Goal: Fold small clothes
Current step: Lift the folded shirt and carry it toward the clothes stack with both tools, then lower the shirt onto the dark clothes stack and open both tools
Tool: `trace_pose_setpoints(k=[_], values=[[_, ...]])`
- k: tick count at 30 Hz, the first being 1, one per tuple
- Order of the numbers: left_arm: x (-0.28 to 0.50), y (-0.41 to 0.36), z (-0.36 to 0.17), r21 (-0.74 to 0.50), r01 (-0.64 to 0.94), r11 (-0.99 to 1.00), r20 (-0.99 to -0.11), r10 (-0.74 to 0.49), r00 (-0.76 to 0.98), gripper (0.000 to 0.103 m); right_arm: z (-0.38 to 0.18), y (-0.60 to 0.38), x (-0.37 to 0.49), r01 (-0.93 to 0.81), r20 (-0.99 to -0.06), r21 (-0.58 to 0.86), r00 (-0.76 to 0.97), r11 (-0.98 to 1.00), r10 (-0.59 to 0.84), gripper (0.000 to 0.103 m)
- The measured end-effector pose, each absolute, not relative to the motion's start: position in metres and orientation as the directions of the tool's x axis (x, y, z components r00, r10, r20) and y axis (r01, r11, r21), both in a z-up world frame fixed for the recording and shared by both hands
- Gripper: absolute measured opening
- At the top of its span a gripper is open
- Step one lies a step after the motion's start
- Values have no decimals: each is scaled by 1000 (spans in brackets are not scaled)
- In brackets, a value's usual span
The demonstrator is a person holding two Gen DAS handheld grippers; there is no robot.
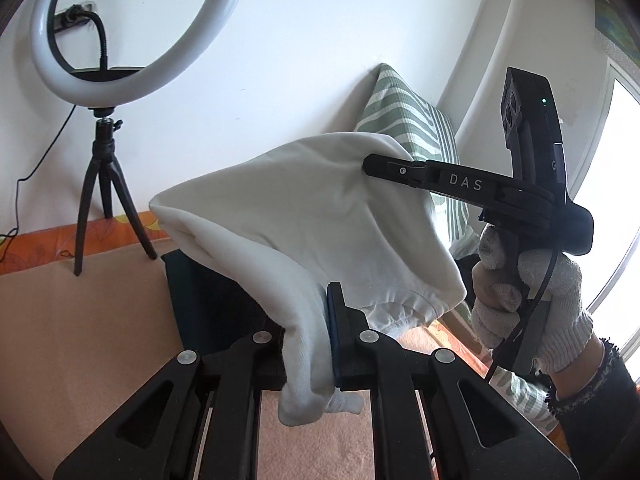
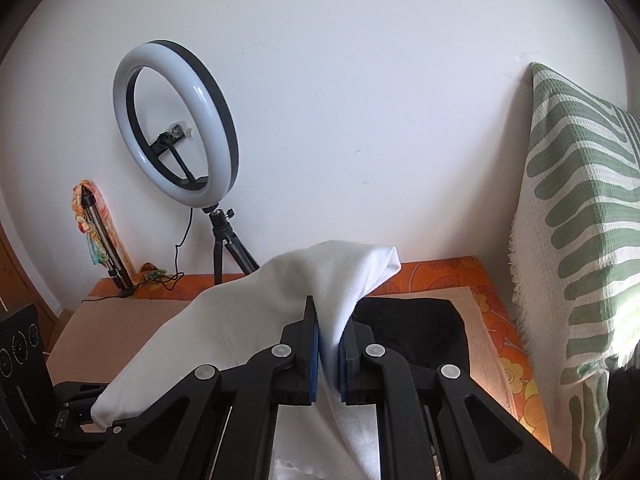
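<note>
Above the tan mat [image 1: 80, 320]: one white garment [image 1: 304, 216], lifted clear and slung between two grippers. Left gripper [image 1: 326, 344]: fingers pinched on a bunched edge of the garment, a tail hanging below the pads. Right gripper [image 2: 329, 356]: fingers pinched on another fold, cloth draping off to its left; a gloved hand [image 1: 532, 300] gripped its handle. Beneath the garment: a dark cloth [image 2: 416, 328] lying flat on the mat. Behind, by the white wall: a ring light [image 2: 176, 144] on a tripod [image 1: 104, 200]. To the right: a green-striped cushion [image 2: 580, 220], upright.
</note>
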State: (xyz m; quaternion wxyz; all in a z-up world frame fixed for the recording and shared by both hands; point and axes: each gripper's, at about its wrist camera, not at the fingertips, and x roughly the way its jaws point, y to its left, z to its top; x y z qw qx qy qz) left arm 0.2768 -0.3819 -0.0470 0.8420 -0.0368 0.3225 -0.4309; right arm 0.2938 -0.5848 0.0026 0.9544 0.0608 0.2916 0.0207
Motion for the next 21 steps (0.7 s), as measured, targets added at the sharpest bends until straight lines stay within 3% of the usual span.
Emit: trace_pose_setpoints(k=[19, 20, 21], values=[[315, -428, -101, -281, 687, 671, -616, -674, 407, 13, -66, -645, 377, 60, -620, 49, 784, 997, -17, 5], [314, -428, -102, -269, 684, 678, -623, -664, 413, 16, -68, -647, 381, 66, -627, 38, 778, 997, -28, 7], [313, -428, -102, -251, 678, 691, -632, -648, 426, 23, -70, -649, 384, 98, -632, 11, 772, 995, -69, 18]])
